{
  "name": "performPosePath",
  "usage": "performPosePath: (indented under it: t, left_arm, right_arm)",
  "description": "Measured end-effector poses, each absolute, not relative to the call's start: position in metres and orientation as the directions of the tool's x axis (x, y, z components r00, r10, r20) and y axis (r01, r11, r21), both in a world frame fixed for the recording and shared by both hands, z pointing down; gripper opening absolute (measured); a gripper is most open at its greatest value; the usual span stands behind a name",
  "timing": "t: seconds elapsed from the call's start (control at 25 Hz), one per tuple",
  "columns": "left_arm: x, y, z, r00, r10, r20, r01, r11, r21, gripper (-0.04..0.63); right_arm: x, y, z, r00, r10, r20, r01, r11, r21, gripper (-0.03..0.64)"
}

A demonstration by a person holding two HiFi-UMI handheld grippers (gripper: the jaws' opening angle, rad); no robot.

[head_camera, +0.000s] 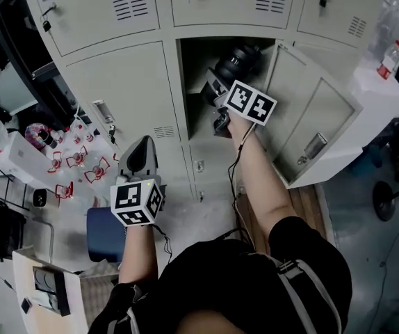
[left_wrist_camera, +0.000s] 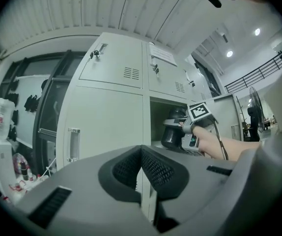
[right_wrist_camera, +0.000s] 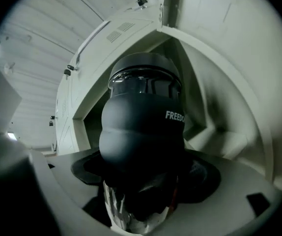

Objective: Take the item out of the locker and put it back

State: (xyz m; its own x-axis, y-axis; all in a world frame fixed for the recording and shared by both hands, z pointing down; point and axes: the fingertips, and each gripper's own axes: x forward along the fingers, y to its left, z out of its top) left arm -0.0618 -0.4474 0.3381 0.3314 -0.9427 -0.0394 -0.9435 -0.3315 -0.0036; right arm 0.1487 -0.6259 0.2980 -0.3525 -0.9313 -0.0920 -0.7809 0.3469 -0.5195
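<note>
two claws | right claw (right_wrist_camera: 142,188) pinches matte bulbous bottle (right_wrist_camera: 142,127) | left claw (left_wrist_camera: 141,173) pressed together

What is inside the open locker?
A dark bottle, held in the right gripper, is at the mouth of the open locker. Behind it only bare grey walls show. The bottle hides part of the back and floor, so anything there cannot be seen.

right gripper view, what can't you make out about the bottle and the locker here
Dark bottle: the print is cut off after "FREEDO" where the body curves away, right gripper view.
Its lower end: hidden between the right gripper's fingers there, and by the gripper itself in the head view.
Locker interior: the bottle fills the opening; too dark in the head view to tell if anything else is inside.
</note>
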Motion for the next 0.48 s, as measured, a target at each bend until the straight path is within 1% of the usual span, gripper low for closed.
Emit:
performPosePath:
  t: [0.32, 0.48]
  left_arm:
    - [-0.089, -0.454, 0.333, 0.260, -0.964, -0.047, -0.966, -0.260, -0.010, 0.012]
    - [-0.098, -0.455, 0.333, 0.236, -0.971, -0.045, -0.972, -0.236, -0.010, 0.012]
  right_arm:
    - [0.147, -0.685, 0.281, -0.347, -0.935, -0.068, -0.784, 0.329, -0.526, 0.425]
    - [0.148, -0.706, 0.277, -0.318, -0.948, -0.035, -0.845, 0.300, -0.443, 0.425]
